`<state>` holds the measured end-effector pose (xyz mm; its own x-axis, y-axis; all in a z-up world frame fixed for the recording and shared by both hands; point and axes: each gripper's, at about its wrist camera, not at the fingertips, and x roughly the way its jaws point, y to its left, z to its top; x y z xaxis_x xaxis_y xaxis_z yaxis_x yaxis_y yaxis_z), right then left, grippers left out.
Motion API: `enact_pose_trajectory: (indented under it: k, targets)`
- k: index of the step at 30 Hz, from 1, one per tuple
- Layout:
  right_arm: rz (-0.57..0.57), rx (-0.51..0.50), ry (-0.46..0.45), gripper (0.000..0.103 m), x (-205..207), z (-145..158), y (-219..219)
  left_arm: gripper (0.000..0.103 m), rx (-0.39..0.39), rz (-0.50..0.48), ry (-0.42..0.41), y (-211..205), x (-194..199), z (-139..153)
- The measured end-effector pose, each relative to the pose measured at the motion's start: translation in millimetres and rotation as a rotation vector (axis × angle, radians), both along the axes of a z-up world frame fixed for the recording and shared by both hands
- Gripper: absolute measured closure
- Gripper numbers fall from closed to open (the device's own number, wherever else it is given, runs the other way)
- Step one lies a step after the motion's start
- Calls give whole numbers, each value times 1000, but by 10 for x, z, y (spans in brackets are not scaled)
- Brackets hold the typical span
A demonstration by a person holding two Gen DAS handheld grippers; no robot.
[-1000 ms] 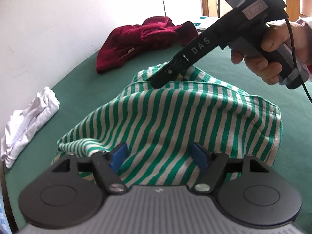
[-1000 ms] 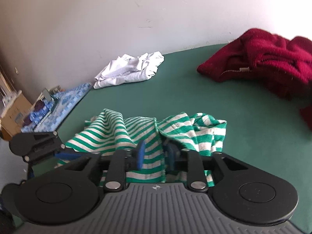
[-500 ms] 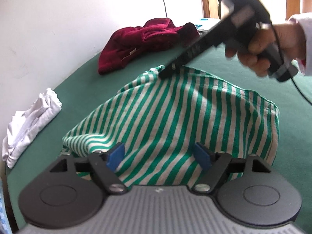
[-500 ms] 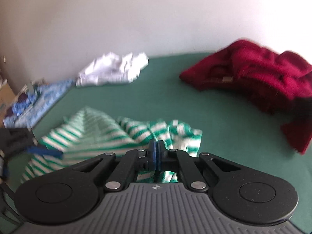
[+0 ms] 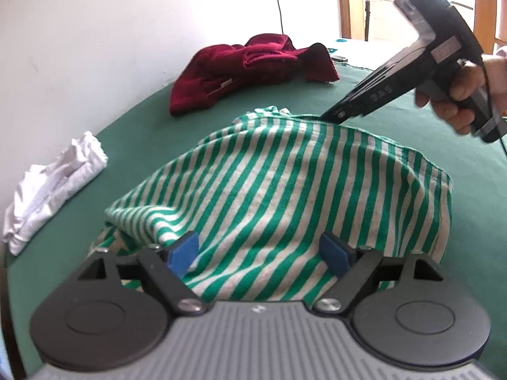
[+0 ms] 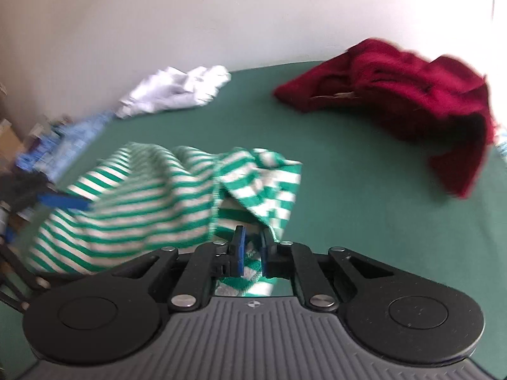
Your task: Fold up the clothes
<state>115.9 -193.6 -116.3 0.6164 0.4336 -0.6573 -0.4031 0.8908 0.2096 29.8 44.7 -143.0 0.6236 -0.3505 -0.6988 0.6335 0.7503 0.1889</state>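
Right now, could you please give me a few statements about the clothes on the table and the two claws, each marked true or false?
1. The left claw is wide open over the striped shirt. True.
2. The right claw is wide open. False: its fingers stand close together, with striped cloth between them.
3. The dark red garment is neatly folded. False: it lies in a rumpled heap.
4. A white garment lies on the green table near the wall. True.
5. The striped shirt lies on top of the dark red garment. False: bare green table separates them.
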Motion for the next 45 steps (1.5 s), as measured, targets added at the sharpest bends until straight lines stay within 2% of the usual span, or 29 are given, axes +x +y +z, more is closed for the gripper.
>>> enact_pose_trajectory:
  k: [2,3,6,10,14,16,18,23,25,26,28,29,31,33,34,37,42,44,45]
  targets:
    - [20,12,-33,92,-173,164,-73,18,-11,26,-5,91,-141,69]
    - [35,6,-32,86,-277,225,-115,18,-32,51,8,145,-233,80]
    - [68,-11,46,72,-586,260,-225,18,-93,125,46,307,-508,116]
    - [59,28,168,64,-907,96,-318,18,-191,225,100,493,-803,107]
    - [20,95,233,62,-946,-26,-294,19,-301,302,177,544,-805,-6]
    - [5,120,254,62,-916,-66,-280,23,-361,342,219,563,-764,-35]
    - [3,132,266,62,-891,-94,-262,25,-412,373,214,562,-752,-19]
    - [2,158,278,62,-887,-160,-257,25,-484,434,213,562,-739,-24]
    - [11,162,265,62,-903,-170,-265,28,-514,464,220,594,-743,-43]
    - [15,162,258,62,-909,-173,-266,33,-527,484,223,615,-753,-49]
    - [23,162,257,70,-915,-183,-274,43,-540,521,232,643,-791,-29]
    - [27,161,261,79,-917,-189,-280,45,-546,530,237,659,-824,-8]
    - [34,165,263,80,-919,-192,-296,45,-564,521,244,683,-927,46]
    - [39,183,272,78,-910,-202,-319,35,-579,496,241,676,-1033,81]
    - [39,194,277,78,-899,-210,-330,34,-574,486,243,648,-1053,69]
    - [47,216,289,78,-864,-227,-339,36,-555,479,279,542,-977,-45]
    - [62,218,293,79,-842,-229,-347,37,-587,518,316,498,-790,-244]
    - [70,205,285,80,-857,-223,-344,42,-602,534,321,507,-772,-289]
    - [72,195,278,84,-868,-221,-340,49,-610,543,314,512,-779,-300]
